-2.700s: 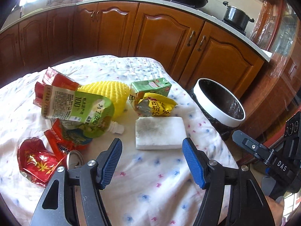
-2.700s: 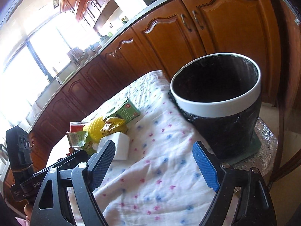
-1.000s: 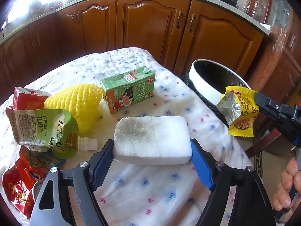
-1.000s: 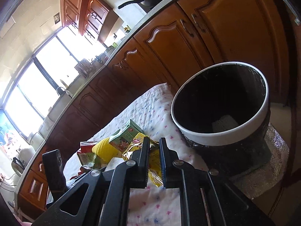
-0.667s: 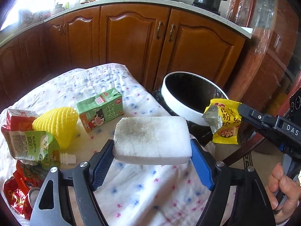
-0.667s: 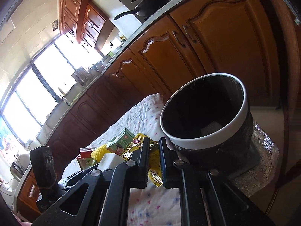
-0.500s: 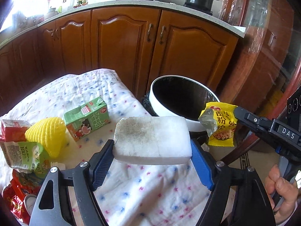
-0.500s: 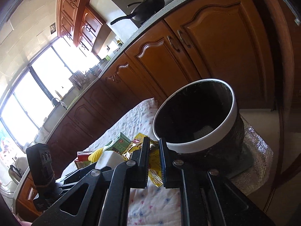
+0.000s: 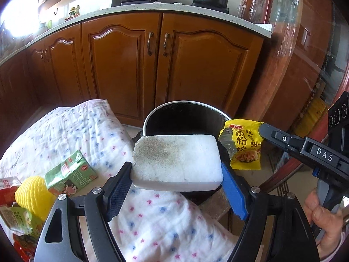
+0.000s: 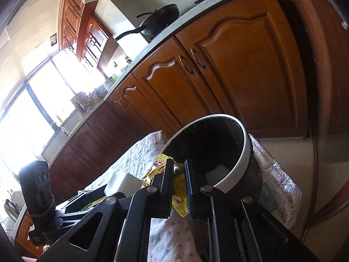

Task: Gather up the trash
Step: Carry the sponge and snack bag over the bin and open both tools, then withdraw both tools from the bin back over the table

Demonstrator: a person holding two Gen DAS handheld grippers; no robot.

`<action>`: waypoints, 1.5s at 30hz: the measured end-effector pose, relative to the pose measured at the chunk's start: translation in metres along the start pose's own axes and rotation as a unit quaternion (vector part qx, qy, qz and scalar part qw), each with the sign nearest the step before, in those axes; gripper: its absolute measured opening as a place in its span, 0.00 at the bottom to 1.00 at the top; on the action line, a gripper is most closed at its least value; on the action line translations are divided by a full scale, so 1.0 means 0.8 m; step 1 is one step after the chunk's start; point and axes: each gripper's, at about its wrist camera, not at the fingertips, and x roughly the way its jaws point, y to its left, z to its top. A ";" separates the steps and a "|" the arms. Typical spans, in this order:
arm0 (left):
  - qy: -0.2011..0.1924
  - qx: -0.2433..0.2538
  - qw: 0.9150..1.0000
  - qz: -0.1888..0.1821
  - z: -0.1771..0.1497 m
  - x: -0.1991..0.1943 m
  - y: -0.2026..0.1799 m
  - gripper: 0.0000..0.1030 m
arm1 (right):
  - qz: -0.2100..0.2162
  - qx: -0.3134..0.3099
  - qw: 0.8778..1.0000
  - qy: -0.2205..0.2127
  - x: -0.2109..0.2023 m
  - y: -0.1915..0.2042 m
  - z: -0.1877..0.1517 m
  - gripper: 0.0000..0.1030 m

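**Both grippers loaded, at the bin**

Left gripper [image 9: 176, 181] jaws clamped on white foam block [image 9: 176, 159], held flat between the pads, in the air just before the bin rim. Right gripper [image 10: 178, 174] jaws nearly together, pinching yellow snack wrapper [image 10: 180, 187]; wrapper hangs right of the left jaws, beside the rim. Ahead of both: black trash bin [image 9: 185, 104] with white rim, something white inside [image 10: 218, 171]. Left of the left jaws on the dotted tablecloth [image 9: 72, 131]: green drink carton [image 9: 69, 172], yellow foam net [image 9: 32, 193], green pouch [image 9: 19, 217], red wrappers. Beyond: wooden cabinets [image 9: 122, 65].
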 end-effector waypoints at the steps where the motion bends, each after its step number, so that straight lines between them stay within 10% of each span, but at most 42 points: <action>1: 0.001 0.001 1.000 0.000 0.004 0.006 -0.001 0.76 | -0.002 0.000 1.000 -0.001 0.001 -0.003 0.003 0.10; 21: 0.038 0.021 0.999 0.005 0.051 0.120 -0.023 0.79 | -0.026 0.011 0.999 0.019 0.054 -0.046 0.042 0.10; 27: 0.050 0.026 0.998 0.013 0.050 0.138 -0.031 0.80 | -0.022 0.025 0.999 0.022 0.063 -0.061 0.046 0.48; 45: 0.039 -0.013 0.999 0.010 -0.001 0.085 -0.004 0.81 | -0.009 0.037 0.999 0.019 0.033 -0.049 0.021 0.54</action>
